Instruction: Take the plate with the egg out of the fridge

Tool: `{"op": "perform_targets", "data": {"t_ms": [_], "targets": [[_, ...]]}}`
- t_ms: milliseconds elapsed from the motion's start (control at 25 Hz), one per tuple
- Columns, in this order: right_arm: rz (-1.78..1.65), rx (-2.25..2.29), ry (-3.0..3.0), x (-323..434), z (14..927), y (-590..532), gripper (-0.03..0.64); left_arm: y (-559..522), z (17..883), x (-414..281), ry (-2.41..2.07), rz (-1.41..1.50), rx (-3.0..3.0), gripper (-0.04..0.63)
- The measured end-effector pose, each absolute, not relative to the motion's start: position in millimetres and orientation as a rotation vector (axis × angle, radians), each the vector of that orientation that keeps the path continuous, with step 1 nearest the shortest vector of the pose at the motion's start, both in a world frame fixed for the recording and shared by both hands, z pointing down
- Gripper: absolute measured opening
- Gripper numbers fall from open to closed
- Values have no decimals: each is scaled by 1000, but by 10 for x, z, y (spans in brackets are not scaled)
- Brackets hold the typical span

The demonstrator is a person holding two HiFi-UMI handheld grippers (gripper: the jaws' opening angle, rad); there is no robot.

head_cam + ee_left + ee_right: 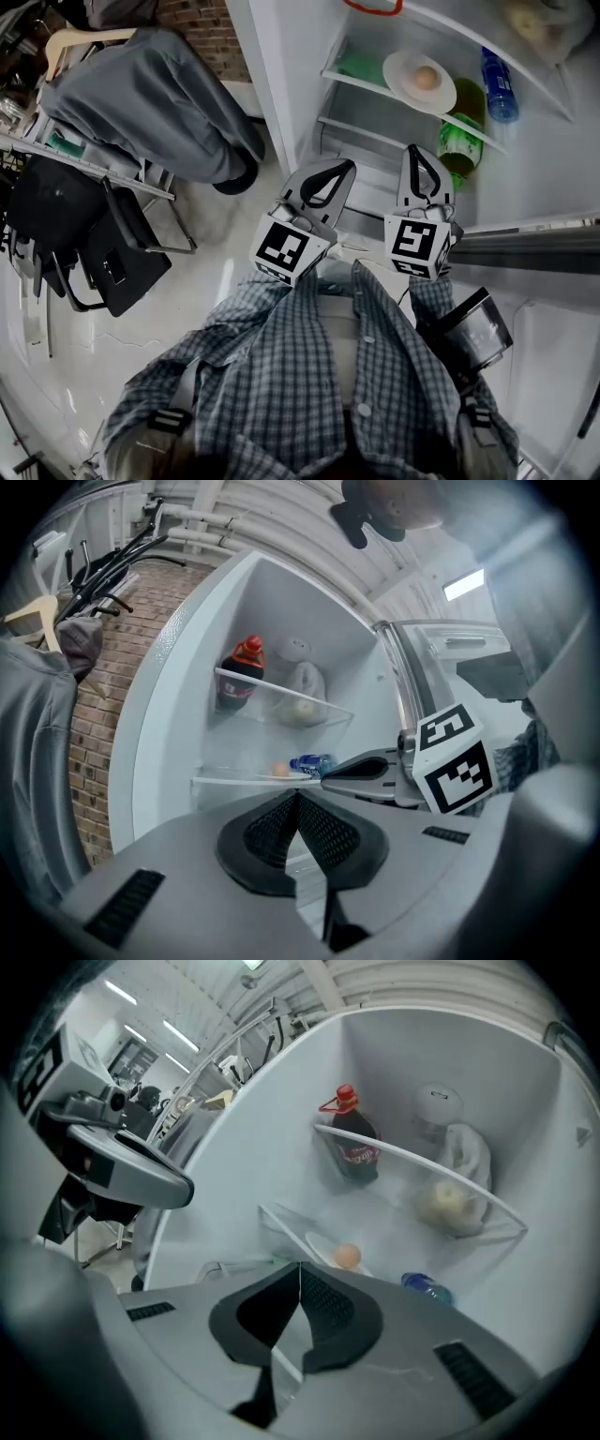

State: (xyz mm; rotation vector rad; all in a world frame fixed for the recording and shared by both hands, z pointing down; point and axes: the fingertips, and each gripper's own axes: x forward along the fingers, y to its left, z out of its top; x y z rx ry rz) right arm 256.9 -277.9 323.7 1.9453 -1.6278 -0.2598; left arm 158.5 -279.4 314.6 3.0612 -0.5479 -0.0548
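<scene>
Checked cotton shirt (309, 375) sits nearest. Ahead, the left hand-held gripper (337, 171) and right hand-held gripper (413, 152) both have their jaws pressed together on nothing, likely just approaching. Beyond their tips, the round white plate (398, 70) with the brown egg (426, 79) rests on a glass fridge shelf (366, 86).

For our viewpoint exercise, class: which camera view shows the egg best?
The head view: it looks down on the egg, whole on its white plate. The right gripper view shows the egg from the side, smaller; the left gripper view shows only a tiny orange speck.
</scene>
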Motion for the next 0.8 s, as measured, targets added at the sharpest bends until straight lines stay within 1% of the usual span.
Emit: {"op": "perform_targets", "data": {"t_ms": [280,320,360,400,600,800], "targets": [[-386,1801,-1486,2779,3186,-3057,8,-2904,3154,1728,-543,-63,3063,8],[-399,1770,-1461,2801,3195,-3095,24,-2916,3147,1748,-540,-67,3063,7],[-413,1736,-1436,2817,3205,-3135,65,-2928,3142,1768,-538,-69,3063,7],[-433,1701,-1409,2831,3213,-3173,72,-2939,3140,1786,-535,-70,3063,7],[-553,1545,-1255,2940,3254,-3353,72,-2999,3149,1866,-528,-69,3064,7],[-572,1454,-1190,3045,3343,-3467,72,-3067,3144,1881,-539,-83,3051,8]]}}
